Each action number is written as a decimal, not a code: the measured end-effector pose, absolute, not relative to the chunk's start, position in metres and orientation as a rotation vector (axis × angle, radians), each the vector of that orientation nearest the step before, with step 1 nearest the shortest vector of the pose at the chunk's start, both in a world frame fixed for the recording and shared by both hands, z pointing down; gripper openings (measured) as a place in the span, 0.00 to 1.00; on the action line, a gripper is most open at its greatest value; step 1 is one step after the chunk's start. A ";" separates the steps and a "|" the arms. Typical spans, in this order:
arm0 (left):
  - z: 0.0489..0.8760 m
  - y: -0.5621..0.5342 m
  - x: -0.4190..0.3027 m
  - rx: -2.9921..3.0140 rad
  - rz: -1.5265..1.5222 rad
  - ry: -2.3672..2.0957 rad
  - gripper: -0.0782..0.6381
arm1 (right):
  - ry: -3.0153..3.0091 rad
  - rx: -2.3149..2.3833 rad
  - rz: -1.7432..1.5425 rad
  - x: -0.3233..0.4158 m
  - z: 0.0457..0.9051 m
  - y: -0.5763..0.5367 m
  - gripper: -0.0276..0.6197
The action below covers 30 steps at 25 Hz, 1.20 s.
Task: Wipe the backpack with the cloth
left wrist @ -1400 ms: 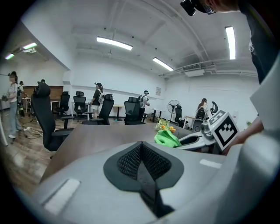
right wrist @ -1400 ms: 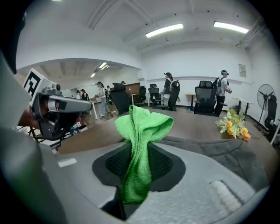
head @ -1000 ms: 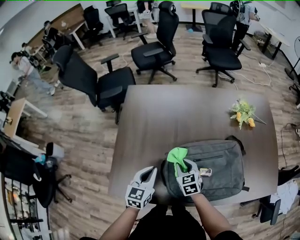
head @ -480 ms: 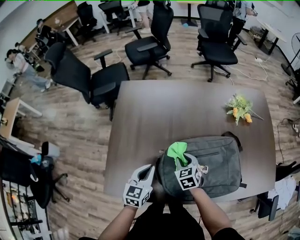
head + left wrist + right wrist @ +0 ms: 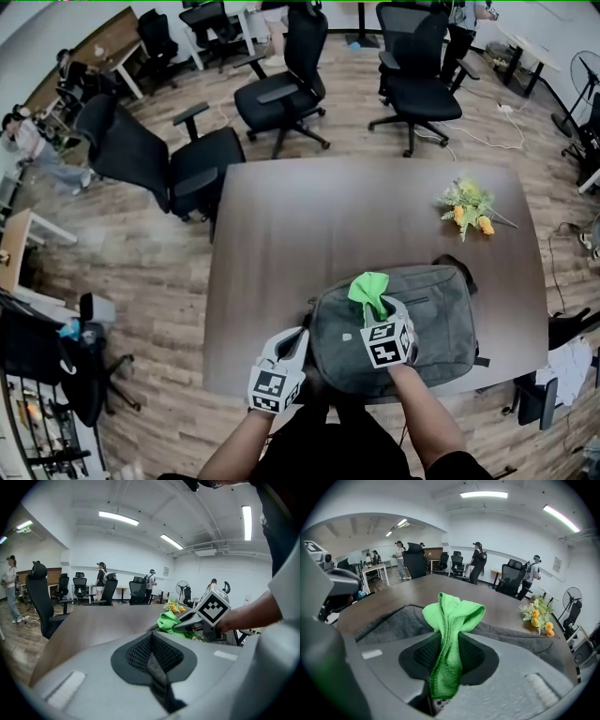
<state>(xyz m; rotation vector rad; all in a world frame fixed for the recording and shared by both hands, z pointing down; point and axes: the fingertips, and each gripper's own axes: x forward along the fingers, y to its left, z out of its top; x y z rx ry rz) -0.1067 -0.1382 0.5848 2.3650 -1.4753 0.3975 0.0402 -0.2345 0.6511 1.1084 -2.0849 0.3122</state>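
Pinching the green cloth [image 5: 367, 285], the right gripper [image 5: 384, 314] rests on the grey backpack [image 5: 441, 314] at the table's [image 5: 319, 225] lower edge; the left gripper [image 5: 296, 341] is pressed together, empty, with bare tabletop above

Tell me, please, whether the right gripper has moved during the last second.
Yes: the right gripper, holding the green cloth, has slid across the backpack toward its far edge.
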 end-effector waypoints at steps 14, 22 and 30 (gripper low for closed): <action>0.580 -0.144 -0.064 2.463 0.411 -1.359 0.13 | -1.900 1.266 0.264 0.122 0.648 -0.261 0.20; 0.574 -0.148 -0.055 2.476 0.393 -1.380 0.14 | -1.760 1.298 0.132 0.171 0.639 -0.270 0.20; 0.580 -0.140 -0.054 2.483 0.402 -1.358 0.13 | -1.660 1.338 0.059 0.212 0.625 -0.279 0.20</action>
